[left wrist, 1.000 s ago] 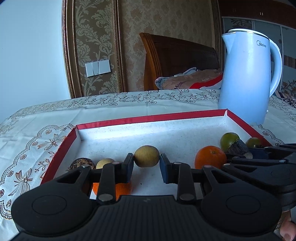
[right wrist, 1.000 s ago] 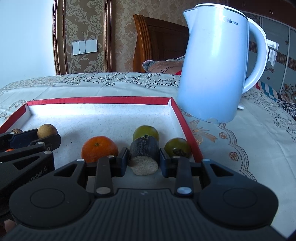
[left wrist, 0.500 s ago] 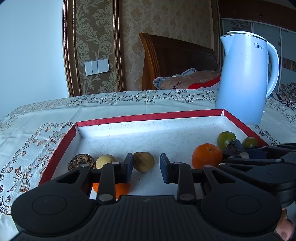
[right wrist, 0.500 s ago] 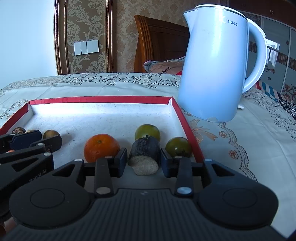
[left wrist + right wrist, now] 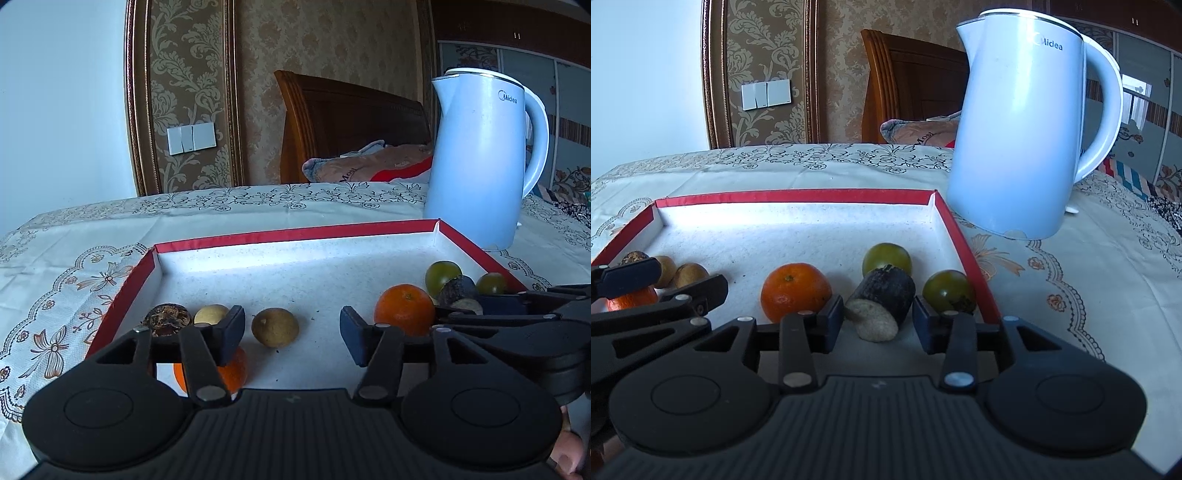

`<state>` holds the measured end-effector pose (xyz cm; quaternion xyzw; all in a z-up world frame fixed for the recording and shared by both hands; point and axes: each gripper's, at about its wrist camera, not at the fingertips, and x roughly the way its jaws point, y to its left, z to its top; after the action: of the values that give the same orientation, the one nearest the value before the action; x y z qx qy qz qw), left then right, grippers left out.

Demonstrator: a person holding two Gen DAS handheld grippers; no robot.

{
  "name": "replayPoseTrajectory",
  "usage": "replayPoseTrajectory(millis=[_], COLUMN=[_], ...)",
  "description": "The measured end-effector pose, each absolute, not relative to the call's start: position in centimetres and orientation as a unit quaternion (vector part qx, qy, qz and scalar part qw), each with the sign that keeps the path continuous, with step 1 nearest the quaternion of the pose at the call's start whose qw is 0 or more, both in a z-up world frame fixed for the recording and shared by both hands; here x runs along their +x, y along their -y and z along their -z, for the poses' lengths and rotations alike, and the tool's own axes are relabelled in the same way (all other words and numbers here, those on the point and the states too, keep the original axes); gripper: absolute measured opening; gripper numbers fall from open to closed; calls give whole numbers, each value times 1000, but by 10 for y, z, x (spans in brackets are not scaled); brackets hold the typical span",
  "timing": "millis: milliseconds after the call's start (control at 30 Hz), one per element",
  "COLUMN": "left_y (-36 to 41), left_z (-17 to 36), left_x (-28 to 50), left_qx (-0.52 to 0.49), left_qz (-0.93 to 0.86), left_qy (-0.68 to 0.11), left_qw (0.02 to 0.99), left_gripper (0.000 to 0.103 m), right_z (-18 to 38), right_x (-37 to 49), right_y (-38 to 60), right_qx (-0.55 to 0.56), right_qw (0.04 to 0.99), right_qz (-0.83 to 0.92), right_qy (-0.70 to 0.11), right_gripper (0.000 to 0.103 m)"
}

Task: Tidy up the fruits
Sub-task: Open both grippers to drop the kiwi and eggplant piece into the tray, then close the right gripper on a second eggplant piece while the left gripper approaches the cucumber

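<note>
Left claw (image 5: 291, 334): jaws well apart, nothing gripped; they have just been opening. A small brown fruit (image 5: 275, 327) lies on the tray floor in the gap between the pads, nearer the left pad, touching neither. Right claw (image 5: 878, 325): jaws slightly apart, also just been opening; the dark cane piece (image 5: 882, 301) lies between the pads with a sliver of gap on each side, pale cut end toward the camera, resting on the tray. Tray (image 5: 798, 195), red rim, white floor, sits on the surface covered by a patterned cloth (image 5: 74, 243). Left-wrist view: at 9 o'clock of the brown fruit sit a pale yellow fruit (image 5: 210, 314) and a dark wrinkled fruit (image 5: 168, 319); a partly hidden orange (image 5: 236, 373) shows below the left pad. Right-wrist view: a whole orange (image 5: 796, 291) just beside the cane piece at 9 o'clock, a green fruit (image 5: 886, 258) touching it at 12 o'clock, a second green fruit (image 5: 948, 291) at 3 o'clock against the tray rim. A pale blue kettle (image 5: 1023, 140) stands off the tray at 1 o'clock. Versus a second ago: the left jaws stood narrower with the brown fruit beyond the tips, the gap is now much wider; the right pads were pressed on the cane piece and now stand clear of it.
</note>
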<state>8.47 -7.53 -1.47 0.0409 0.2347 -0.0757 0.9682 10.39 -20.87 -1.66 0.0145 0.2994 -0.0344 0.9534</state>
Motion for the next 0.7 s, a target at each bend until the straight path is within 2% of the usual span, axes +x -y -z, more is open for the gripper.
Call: replayPoseTrajectory(millis=[167,567,633,700], left_y=[71,61,60,58], left_z=[13,8,8,8], left_x=[81,71,69,69], left_qx=[38,33,31,30], left_qz=[68,46,41,36], left_qy=[-228,-214,-212,-211], left_qw=[971,975,976,976], left_gripper=[60,63,65,73], right_z=[15,8,7,5], right_x=[99,81,77,74], right_y=[210,208,207,207], right_qx=[20,24,21,13], right_qw=[954,961,962,965], right_qz=[28,14,20,37], right_qy=[-297,-277,-271,-258], right_gripper=[44,64,74,82])
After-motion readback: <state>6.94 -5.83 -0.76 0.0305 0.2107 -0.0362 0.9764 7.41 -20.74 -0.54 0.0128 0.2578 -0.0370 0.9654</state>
